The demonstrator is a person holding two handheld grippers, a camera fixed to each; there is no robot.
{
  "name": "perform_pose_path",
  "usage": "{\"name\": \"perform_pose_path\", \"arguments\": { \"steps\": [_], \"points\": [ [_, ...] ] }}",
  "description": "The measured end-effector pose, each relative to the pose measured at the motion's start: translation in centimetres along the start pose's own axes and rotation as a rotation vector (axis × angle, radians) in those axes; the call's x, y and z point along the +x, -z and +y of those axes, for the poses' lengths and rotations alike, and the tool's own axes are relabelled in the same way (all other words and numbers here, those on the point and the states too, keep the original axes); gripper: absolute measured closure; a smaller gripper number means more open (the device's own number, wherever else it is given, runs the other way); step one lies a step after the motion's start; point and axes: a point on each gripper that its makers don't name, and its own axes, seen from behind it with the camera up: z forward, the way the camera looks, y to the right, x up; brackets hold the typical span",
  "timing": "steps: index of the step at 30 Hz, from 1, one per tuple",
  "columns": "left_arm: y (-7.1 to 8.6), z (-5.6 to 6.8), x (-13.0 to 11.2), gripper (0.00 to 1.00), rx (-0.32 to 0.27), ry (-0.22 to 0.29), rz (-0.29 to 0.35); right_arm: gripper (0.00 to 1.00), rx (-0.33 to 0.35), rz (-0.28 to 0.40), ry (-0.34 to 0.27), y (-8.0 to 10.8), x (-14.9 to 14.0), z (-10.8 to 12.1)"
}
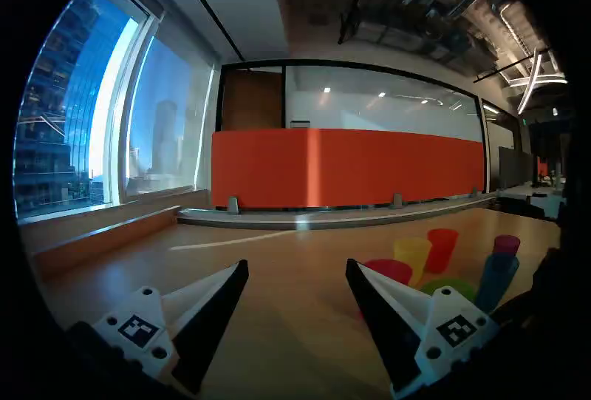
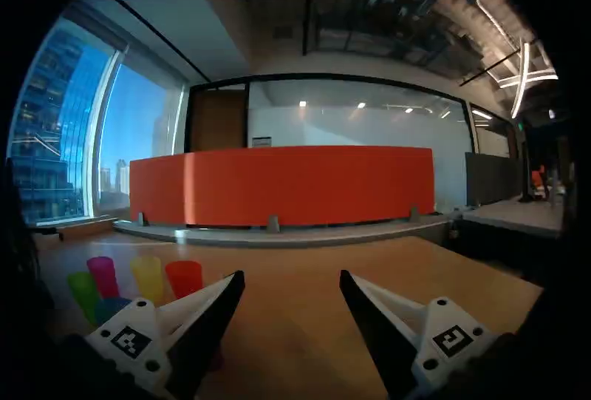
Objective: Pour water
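Several coloured plastic cups stand in a cluster on the wooden table (image 1: 295,341). In the left gripper view they sit right of my fingers: a red cup (image 1: 389,270), a yellow cup (image 1: 412,252), an orange-red cup (image 1: 442,247), a magenta cup (image 1: 506,244), a blue cup (image 1: 496,279) and a green cup (image 1: 448,286). My left gripper (image 1: 296,267) is open and holds nothing. In the right gripper view the cluster lies to the left: magenta cup (image 2: 103,274), yellow cup (image 2: 148,275), red cup (image 2: 183,277), green cup (image 2: 83,293), blue cup (image 2: 111,307). My right gripper (image 2: 291,277) is open with nothing between its fingers.
An orange partition (image 1: 347,167) runs along the far edge of the table, on a grey base rail (image 1: 325,215). Tall windows (image 1: 81,126) and a wooden ledge (image 1: 103,234) line the left side. Another desk (image 2: 510,215) stands at the right.
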Motion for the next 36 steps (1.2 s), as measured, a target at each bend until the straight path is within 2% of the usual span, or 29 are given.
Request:
{"name": "perform_pose_path", "arguments": {
  "steps": [6, 36],
  "points": [
    [0.1, 0.0, 0.0, 0.02, 0.000, 0.000, 0.000, 0.00, -0.004, 0.002, 0.016, 0.1, -0.4, 0.0],
    [0.1, 0.0, 0.0, 0.02, 0.000, 0.000, 0.000, 0.00, -0.021, -0.012, 0.020, -0.4, -1.3, 0.6]
  ]
}}
